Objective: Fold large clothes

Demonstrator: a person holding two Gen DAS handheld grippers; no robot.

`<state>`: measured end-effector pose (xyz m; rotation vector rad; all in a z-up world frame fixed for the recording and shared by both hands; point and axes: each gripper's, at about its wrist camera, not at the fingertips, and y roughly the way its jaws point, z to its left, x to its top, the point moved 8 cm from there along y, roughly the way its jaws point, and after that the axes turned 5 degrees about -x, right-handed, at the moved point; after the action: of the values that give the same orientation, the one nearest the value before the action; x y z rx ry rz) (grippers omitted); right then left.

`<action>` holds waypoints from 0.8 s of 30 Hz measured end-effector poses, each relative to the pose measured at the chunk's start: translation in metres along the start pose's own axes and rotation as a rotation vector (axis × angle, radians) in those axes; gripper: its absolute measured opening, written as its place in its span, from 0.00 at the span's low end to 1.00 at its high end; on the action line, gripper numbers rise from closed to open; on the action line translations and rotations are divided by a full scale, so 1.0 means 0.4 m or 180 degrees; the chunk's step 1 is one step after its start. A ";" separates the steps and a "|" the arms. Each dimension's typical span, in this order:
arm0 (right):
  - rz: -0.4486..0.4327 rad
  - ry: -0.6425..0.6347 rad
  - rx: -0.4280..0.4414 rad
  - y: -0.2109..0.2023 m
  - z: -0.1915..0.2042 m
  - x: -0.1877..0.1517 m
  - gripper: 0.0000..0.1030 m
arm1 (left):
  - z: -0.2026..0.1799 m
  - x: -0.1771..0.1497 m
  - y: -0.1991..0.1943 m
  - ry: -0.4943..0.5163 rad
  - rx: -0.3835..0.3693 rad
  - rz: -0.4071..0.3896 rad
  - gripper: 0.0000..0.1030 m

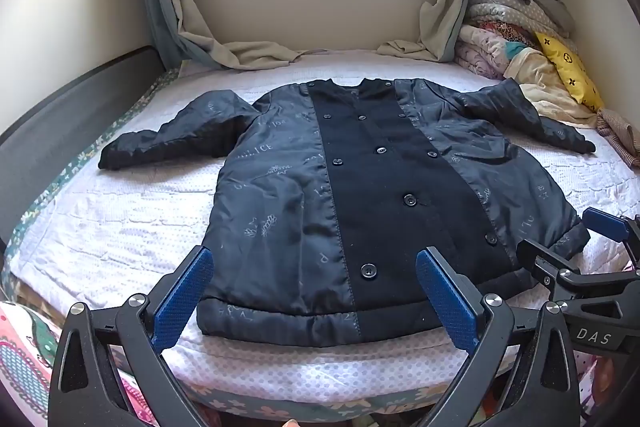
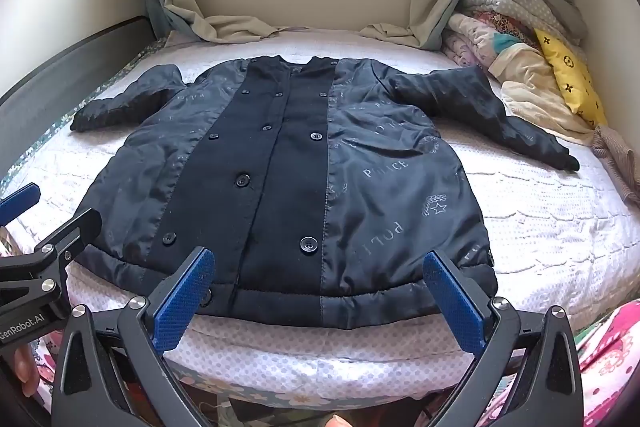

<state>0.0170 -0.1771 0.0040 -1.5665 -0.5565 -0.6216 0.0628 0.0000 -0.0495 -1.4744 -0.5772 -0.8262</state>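
Observation:
A dark navy padded coat (image 1: 360,187) with a black buttoned front panel lies flat, front up, on the bed, sleeves spread to both sides; it also shows in the right wrist view (image 2: 304,179). My left gripper (image 1: 316,271) is open and empty, its blue pads just over the coat's hem at the near edge. My right gripper (image 2: 320,275) is open and empty, also over the hem. The right gripper (image 1: 568,247) shows at the right of the left wrist view; the left gripper (image 2: 44,215) shows at the left of the right wrist view.
The bed (image 1: 120,219) has a white dotted cover and a floral edge. A pile of folded bedding (image 1: 516,27) and a yellow pillow (image 1: 568,71) sit at the far right. Curtains (image 1: 248,51) drape onto the bed's far end under a window. A dark bed rail (image 1: 60,131) runs along the left.

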 end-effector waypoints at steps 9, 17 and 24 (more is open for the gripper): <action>0.0009 -0.0007 -0.0012 0.001 -0.005 -0.006 1.00 | -0.005 -0.001 -0.001 0.0017 0.0008 -0.0018 1.00; -0.0007 -0.0012 -0.0010 -0.002 -0.006 -0.012 1.00 | -0.026 0.006 0.008 0.0008 0.0012 -0.0019 1.00; -0.0002 -0.0003 0.0000 -0.002 -0.005 -0.011 1.00 | -0.011 0.006 -0.007 0.0008 0.0010 -0.0036 1.00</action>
<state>0.0131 -0.1788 0.0017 -1.5666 -0.5576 -0.6213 0.0617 -0.0043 -0.0460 -1.4683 -0.5851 -0.8356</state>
